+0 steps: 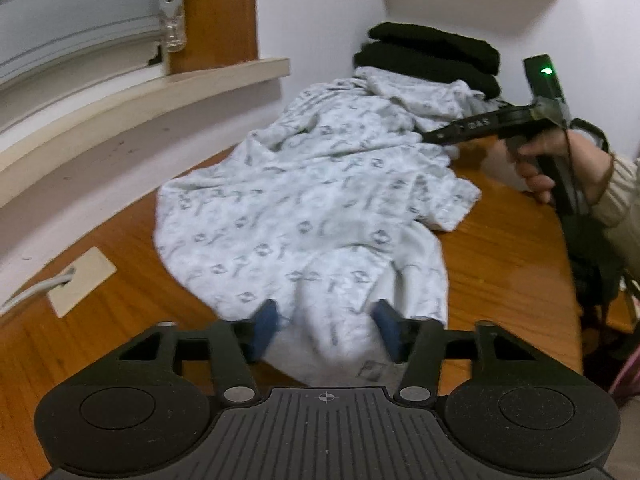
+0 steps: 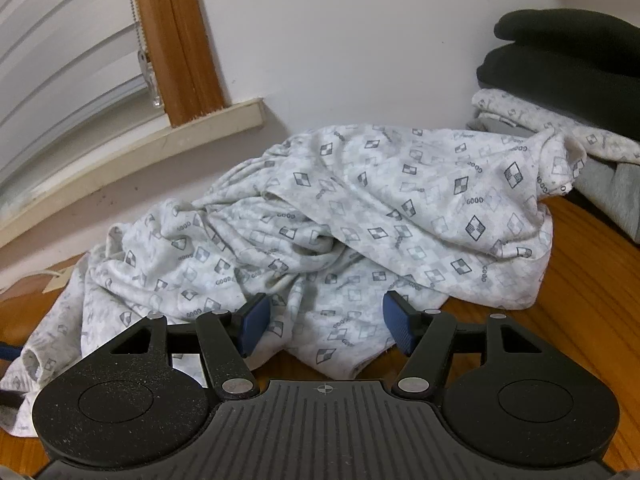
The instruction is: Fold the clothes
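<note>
Two tongs (image 1: pixel 328 326) (image 2: pixel 326 326) open, patterned garment (image 1: pixel 304 208) rumpled on wooden table (image 1: pixel 500 264), white walls.

Both black claws (image 1: pixel 327 326) (image 2: pixel 326 322) carry blue ribbed pads (image 2: pixel 252 322), silver pivot screws and a white crosshair mark.

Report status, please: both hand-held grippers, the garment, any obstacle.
Left hand-held gripper open over the hem. Right hand-held gripper open at the edge. Patterned garment crumpled, unfolded. Folded pile close behind.
</note>
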`<state>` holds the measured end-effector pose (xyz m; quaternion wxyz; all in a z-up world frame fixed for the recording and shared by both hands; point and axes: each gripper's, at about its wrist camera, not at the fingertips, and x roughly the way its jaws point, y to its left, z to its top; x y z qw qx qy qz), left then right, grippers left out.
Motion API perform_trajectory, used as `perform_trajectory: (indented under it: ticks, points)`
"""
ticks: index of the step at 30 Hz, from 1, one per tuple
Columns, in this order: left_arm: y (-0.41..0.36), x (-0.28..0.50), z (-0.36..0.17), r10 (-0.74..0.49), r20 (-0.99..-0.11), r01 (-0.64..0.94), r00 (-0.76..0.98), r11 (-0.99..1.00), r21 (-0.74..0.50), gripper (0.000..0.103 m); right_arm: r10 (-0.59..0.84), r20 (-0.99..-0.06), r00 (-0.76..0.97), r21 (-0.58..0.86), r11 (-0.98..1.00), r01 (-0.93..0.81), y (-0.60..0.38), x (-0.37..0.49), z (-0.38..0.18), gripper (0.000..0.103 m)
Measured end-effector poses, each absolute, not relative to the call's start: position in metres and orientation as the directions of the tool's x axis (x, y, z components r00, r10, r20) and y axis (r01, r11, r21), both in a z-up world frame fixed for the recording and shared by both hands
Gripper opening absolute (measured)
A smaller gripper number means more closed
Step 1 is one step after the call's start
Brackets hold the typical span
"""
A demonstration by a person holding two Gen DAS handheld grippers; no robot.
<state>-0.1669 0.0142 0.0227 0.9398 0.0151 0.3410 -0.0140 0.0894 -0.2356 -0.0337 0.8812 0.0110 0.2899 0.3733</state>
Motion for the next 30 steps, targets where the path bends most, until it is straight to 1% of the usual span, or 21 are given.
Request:
perform_trajectory:
  ticks: [2,3,5,8,9,12,13,14,16,20,23,26,27,28,29,30]
  points:
    - [0.016,-0.167,0.025,-0.012,-0.629,0.038,0.777,0.999,0.028,0.014,0.668,-0.500,0.551,0.245,0.719,-0.650,-0.237,0.090,-0.034,0.063]
    - [0.017,-0.167,0.027,0.006,-0.617,0.028,0.787,0.999,0.046,0.010,0.670,-0.499,0.550,0.249,0.719,-0.649,-0.237,0.090,-0.034,0.063]
    - [0.022,-0.169,0.035,0.080,-0.583,-0.028,0.809,0.995,0.097,0.008,0.673,-0.495,0.549,0.257,0.717,-0.647,-0.238,0.090,-0.034,0.063]
    - [0.044,-0.172,0.046,0.094,-0.568,-0.075,0.818,0.996,0.056,0.008,0.676,-0.493,0.548,0.265,0.716,-0.646,-0.239,0.090,-0.034,0.063]
    - [0.050,-0.174,0.047,0.092,-0.574,-0.084,0.814,0.996,0.039,0.009,0.677,-0.492,0.548,0.266,0.716,-0.646,-0.239,0.090,-0.034,0.063]
    - [0.058,-0.179,0.050,0.085,-0.580,-0.090,0.810,0.996,0.020,0.018,0.679,-0.491,0.546,0.271,0.715,-0.645,-0.240,0.091,-0.034,0.063]
    - [0.054,-0.179,0.051,0.082,-0.578,-0.081,0.812,0.996,0.028,0.026,0.680,-0.490,0.545,0.275,0.714,-0.644,-0.240,0.091,-0.034,0.063]
    - [0.050,-0.180,0.052,0.079,-0.576,-0.071,0.814,0.997,0.035,0.037,0.682,-0.489,0.544,0.278,0.713,-0.644,-0.241,0.091,-0.034,0.063]
    - [0.037,-0.180,0.055,0.062,-0.563,-0.040,0.824,0.998,0.051,0.049,0.685,-0.486,0.542,0.285,0.711,-0.643,-0.242,0.092,-0.034,0.063]
    - [0.007,-0.164,0.055,0.014,-0.571,0.054,0.821,0.993,0.102,0.057,0.686,-0.485,0.542,0.288,0.711,-0.641,-0.242,0.091,-0.034,0.063]
    - [-0.008,-0.142,0.049,0.012,-0.588,0.088,0.808,0.986,0.141,0.057,0.685,-0.486,0.543,0.287,0.712,-0.641,-0.242,0.091,-0.033,0.063]
    - [-0.013,-0.121,0.040,0.013,-0.607,0.101,0.794,0.983,0.152,0.057,0.686,-0.486,0.542,0.289,0.711,-0.641,-0.242,0.092,-0.033,0.063]
    - [-0.014,-0.115,0.038,0.013,-0.609,0.103,0.793,0.982,0.155,0.055,0.686,-0.485,0.542,0.290,0.711,-0.641,-0.242,0.092,-0.033,0.063]
    - [-0.013,-0.113,0.037,0.011,-0.607,0.101,0.795,0.983,0.150,0.043,0.686,-0.485,0.542,0.290,0.711,-0.640,-0.242,0.092,-0.033,0.063]
    - [-0.011,-0.110,0.037,0.009,-0.603,0.098,0.797,0.985,0.144,0.016,0.686,-0.485,0.542,0.291,0.711,-0.640,-0.243,0.092,-0.033,0.063]
    - [-0.006,-0.112,0.040,0.009,-0.588,0.081,0.809,0.989,0.127,0.002,0.686,-0.484,0.543,0.291,0.712,-0.639,-0.243,0.092,-0.033,0.063]
